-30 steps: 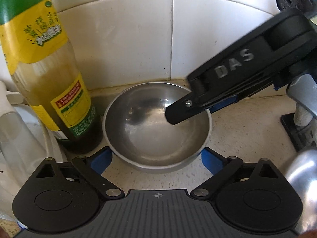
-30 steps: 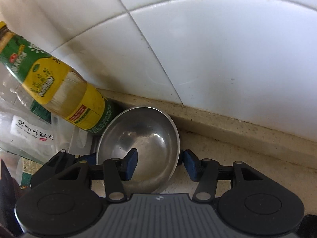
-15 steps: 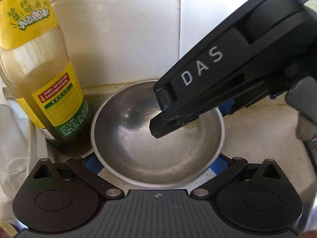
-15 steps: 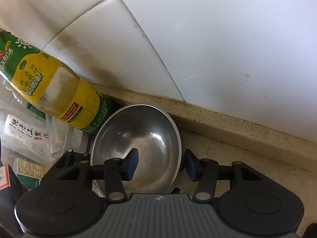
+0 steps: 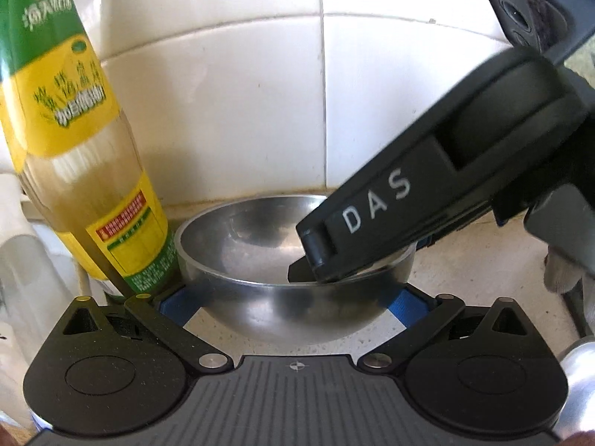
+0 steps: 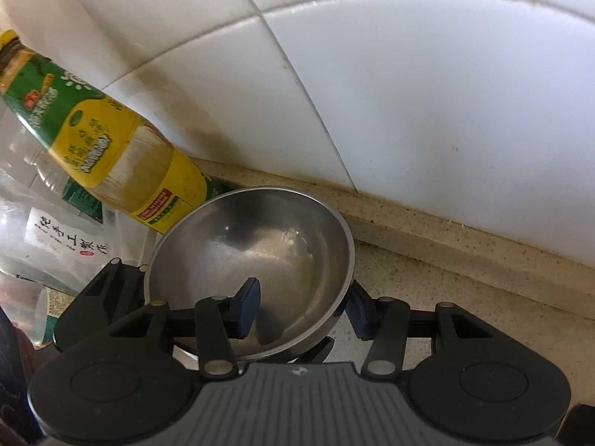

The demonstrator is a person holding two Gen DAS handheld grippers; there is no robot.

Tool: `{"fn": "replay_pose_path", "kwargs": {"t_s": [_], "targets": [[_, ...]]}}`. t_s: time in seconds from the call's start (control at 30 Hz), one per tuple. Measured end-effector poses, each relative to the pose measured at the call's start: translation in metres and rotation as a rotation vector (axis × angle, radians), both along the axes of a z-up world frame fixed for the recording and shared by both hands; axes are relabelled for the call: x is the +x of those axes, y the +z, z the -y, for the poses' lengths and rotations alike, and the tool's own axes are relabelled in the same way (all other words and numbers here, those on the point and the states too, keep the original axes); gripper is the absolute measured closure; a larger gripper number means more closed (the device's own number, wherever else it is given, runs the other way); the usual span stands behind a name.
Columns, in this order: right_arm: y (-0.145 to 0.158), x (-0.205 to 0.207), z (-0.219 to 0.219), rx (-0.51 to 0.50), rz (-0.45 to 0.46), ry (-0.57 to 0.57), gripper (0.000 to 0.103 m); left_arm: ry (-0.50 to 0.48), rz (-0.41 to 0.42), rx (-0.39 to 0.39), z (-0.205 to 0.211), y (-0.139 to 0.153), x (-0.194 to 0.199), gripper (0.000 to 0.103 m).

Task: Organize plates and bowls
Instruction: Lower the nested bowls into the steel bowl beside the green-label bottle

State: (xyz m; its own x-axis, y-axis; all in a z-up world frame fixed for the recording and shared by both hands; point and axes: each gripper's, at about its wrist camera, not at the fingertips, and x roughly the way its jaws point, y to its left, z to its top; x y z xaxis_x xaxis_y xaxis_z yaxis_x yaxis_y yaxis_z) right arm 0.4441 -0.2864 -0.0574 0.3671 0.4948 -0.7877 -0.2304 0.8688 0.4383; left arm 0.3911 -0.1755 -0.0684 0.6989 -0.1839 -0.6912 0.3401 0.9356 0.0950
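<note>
A yellow-and-green labelled bottle (image 5: 85, 171) stands against the white tiled wall (image 5: 241, 111), just beside the steel bowl (image 5: 260, 256) on the speckled counter (image 6: 465, 290), crowding the bowl's left side. The bowl is empty, round-bottomed and reflective, sitting near the wall joint. The left view shows the left gripper (image 5: 293, 303) spread wide around the bowl with the right gripper (image 6: 301, 308) reaching over the rim, while the right view shows one right finger inside and one outside, apparently not yet clamped.
</note>
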Motion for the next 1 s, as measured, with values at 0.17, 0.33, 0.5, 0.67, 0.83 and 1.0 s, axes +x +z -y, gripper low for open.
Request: {"fn": "replay_pose_path", "kwargs": {"t_s": [0.17,0.33,0.5,0.67,0.83,1.0], "targets": [[0.010,-0.006,0.002,0.007,0.017,-0.003,0.051,-0.001,0.015,0.002,-0.002,0.008,0.000,0.000],[0.024,-0.015,0.003,0.013,0.037,-0.005,0.051,-0.006,0.034,-0.004,-0.003,0.017,-0.009,0.000],[0.039,-0.028,0.005,0.015,0.059,-0.007,0.051,-0.012,0.053,-0.009,-0.010,0.028,-0.018,0.000],[0.056,-0.048,0.009,0.015,0.079,-0.016,0.051,-0.024,0.077,-0.009,-0.007,0.038,-0.034,0.000],[0.076,-0.074,0.010,0.005,0.095,-0.030,0.050,-0.044,0.098,-0.017,-0.009,0.052,-0.053,0.000],[0.090,-0.105,0.015,-0.010,0.106,-0.047,0.050,-0.074,0.118,-0.028,-0.013,0.068,-0.080,0.000]]}}
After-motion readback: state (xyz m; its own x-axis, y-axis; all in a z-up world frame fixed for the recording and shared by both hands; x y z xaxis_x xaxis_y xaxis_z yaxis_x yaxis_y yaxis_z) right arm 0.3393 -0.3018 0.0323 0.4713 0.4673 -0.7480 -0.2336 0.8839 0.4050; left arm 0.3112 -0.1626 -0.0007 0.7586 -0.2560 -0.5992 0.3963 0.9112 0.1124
